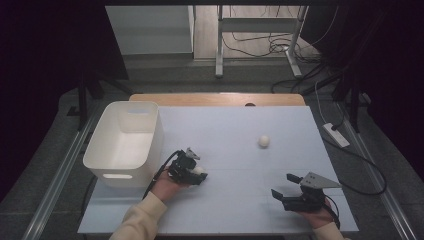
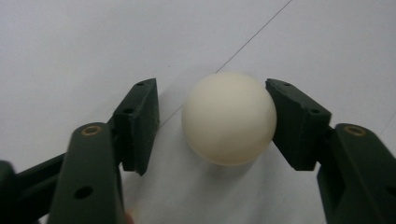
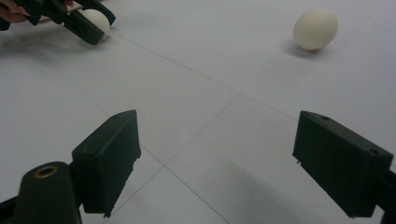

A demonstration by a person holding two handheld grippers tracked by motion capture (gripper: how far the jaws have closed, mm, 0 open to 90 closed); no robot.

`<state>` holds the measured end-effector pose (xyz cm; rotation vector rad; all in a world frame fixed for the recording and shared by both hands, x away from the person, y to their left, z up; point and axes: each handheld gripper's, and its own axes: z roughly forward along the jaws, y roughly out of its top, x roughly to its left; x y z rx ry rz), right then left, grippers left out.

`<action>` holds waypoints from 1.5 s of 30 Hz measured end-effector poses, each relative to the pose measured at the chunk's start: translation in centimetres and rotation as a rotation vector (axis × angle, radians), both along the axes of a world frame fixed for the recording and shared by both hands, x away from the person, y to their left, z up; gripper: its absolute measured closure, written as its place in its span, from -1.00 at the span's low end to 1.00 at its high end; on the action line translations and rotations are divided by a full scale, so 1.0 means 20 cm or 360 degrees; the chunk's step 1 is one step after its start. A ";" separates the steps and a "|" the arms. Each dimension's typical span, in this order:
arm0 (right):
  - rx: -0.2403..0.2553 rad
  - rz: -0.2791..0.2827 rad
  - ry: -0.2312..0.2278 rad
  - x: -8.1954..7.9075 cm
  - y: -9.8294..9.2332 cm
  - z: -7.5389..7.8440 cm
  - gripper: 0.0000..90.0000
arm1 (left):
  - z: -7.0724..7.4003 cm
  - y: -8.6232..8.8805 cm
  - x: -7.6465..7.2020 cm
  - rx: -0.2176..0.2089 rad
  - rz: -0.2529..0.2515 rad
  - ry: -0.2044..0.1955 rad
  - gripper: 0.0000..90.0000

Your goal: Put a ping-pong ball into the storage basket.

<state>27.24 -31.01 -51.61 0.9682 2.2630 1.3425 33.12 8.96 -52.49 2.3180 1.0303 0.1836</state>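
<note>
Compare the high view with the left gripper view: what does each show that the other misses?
High view: a white bin, a second egg farther off, and the right gripper, open. Left gripper view: one finger touches the egg, the other stands just clear. Both: the left gripper around an egg on the white table.

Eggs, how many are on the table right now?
2. One egg sits between the left gripper's jaws near the white bin; the other egg lies alone farther back, right of centre.
</note>
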 end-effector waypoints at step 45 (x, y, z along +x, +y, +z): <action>0.0009 0.0000 -0.0010 0.00 0.00 0.00 -0.68 | 0.12 0.04 -0.07 -0.0162 -0.0039 -0.0186 0.12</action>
